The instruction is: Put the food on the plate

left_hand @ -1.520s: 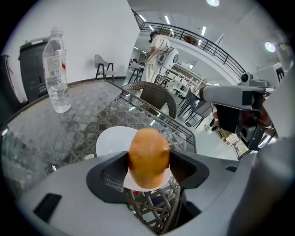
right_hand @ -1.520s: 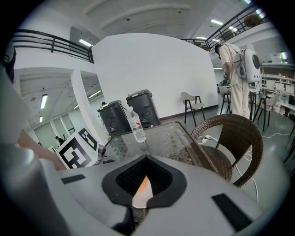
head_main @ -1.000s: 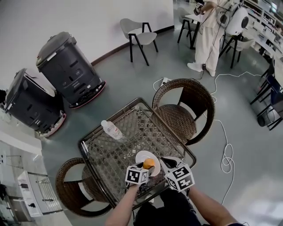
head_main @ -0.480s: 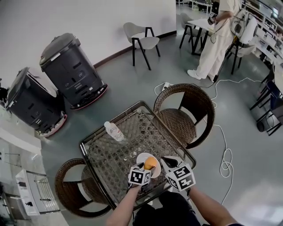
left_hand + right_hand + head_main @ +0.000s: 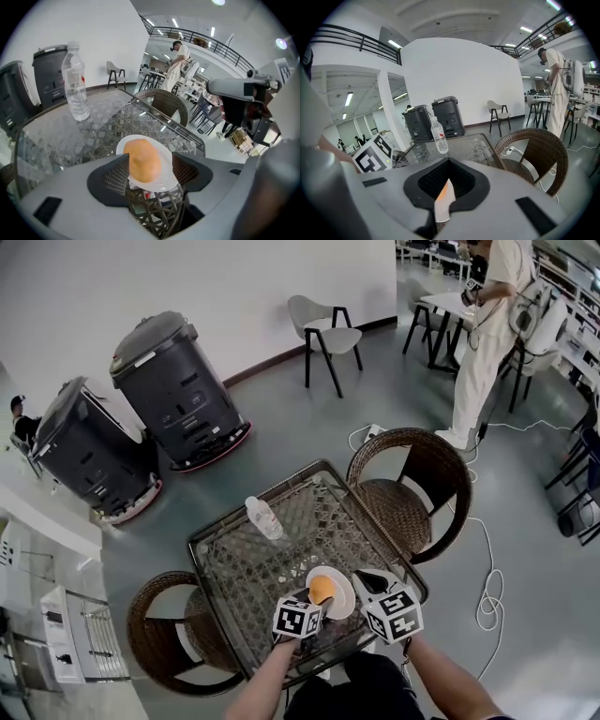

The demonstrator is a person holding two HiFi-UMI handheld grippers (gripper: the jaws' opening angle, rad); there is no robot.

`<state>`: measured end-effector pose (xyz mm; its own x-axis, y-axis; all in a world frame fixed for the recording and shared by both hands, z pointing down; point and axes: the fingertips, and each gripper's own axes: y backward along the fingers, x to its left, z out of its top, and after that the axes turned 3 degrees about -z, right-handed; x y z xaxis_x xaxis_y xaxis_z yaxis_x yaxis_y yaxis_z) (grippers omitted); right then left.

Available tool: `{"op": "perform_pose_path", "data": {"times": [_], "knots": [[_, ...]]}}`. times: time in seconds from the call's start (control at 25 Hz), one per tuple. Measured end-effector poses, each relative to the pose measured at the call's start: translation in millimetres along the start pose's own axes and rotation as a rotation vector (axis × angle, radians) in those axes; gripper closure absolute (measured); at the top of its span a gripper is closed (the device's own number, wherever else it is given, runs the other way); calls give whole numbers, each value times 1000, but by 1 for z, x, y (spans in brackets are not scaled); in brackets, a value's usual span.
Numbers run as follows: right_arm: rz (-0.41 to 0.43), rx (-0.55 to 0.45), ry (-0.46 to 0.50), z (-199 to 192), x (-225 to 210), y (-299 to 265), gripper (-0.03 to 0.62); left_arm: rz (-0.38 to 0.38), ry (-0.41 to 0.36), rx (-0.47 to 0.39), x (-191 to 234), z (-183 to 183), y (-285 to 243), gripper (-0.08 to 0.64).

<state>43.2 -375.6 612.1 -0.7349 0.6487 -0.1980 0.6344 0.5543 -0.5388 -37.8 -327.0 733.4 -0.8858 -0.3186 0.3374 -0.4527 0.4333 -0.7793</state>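
Observation:
An orange bun lies on a small white plate near the front edge of the glass-topped wicker table. My left gripper stands open around the bun: the left pad touches its side, the right pad is apart from it, and bare plate shows between. My right gripper is at the plate's right side. In the right gripper view that gripper is shut on the plate's rim, seen edge-on as a white sliver with orange behind it.
A clear water bottle stands upright at the table's far left part. Wicker chairs stand at the far right and the near left. Two dark bin-like machines are beyond, and a person stands at the back right.
The head view has shifted, so the table sits further right in the picture. Both grippers, the plate and the bun keep the same places on the table. The person behind has moved.

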Motion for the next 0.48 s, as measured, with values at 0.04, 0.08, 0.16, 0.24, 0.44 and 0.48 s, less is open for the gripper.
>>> {"op": "perform_pose_path", "data": {"times": [0.04,0.08,0.16,0.24,0.44,0.48], "knots": [[4,-5,2,3,1,-1,588,-11,-5,-19,-2,5,7,273],[9,-11,5,6,3,-3,588,-22,-12,-42,-6,10,15,273],[19,-25,14,13,6,-3,588,-37,-32,-103,-14,24,32,275],[31,-45,29,24,10,-1,588,-44,-55,-179,-21,40,50,275],[56,-112,60,59,23,4,588,-3,-153,-385,-35,90,103,401],[60,-125,69,66,27,6,588,9,-178,-420,-38,99,113,430]]}}
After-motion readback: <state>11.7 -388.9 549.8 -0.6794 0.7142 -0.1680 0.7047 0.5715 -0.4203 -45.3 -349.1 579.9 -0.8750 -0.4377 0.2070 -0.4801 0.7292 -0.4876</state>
